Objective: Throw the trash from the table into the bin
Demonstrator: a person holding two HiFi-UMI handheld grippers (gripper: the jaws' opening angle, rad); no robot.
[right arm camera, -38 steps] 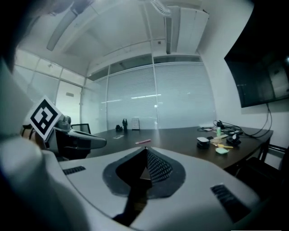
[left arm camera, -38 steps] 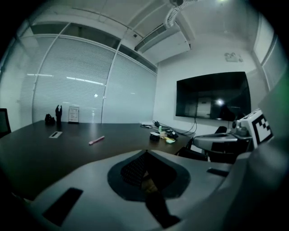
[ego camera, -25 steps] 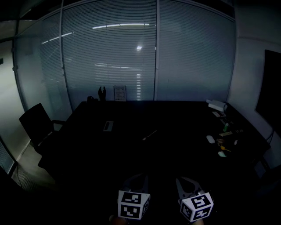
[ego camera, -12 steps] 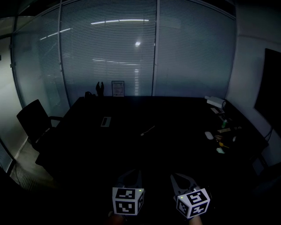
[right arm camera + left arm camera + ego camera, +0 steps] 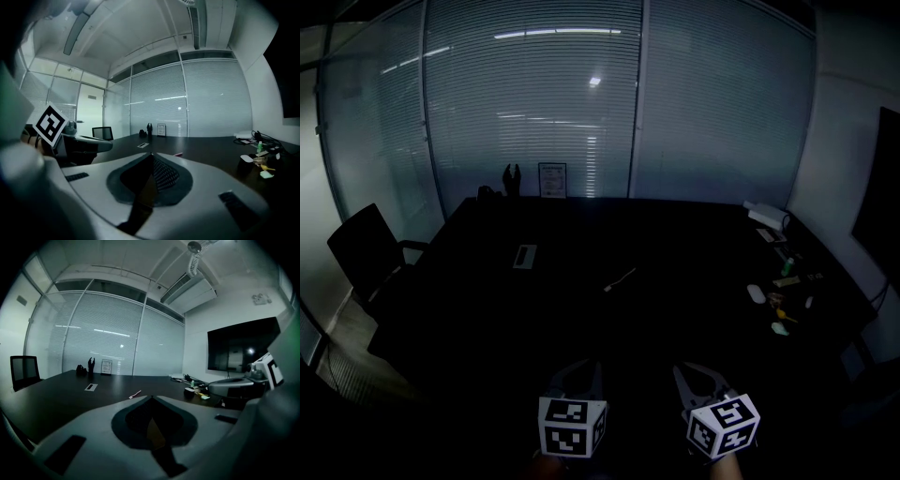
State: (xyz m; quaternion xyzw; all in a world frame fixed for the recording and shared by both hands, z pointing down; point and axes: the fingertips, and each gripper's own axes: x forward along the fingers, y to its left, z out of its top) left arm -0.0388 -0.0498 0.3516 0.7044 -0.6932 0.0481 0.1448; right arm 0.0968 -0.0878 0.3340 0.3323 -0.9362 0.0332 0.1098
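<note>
Dark desk (image 5: 487, 309) stretches ahead, up to the window blinds (image 5: 534, 112). Left claw (image 5: 584, 368) and right claw (image 5: 684, 371) are both closed and hold nothing. Small trash (image 5: 776, 305) lies well ahead and to the right of the right claw, so I judge this claw the nearer one.

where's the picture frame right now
In the head view, the picture frame stands at the far edge of the table, left of centre, just right of a dark figurine.

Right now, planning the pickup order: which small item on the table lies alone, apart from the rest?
The thin pale stick near the table's middle; the other bits cluster at its right edge.
</note>
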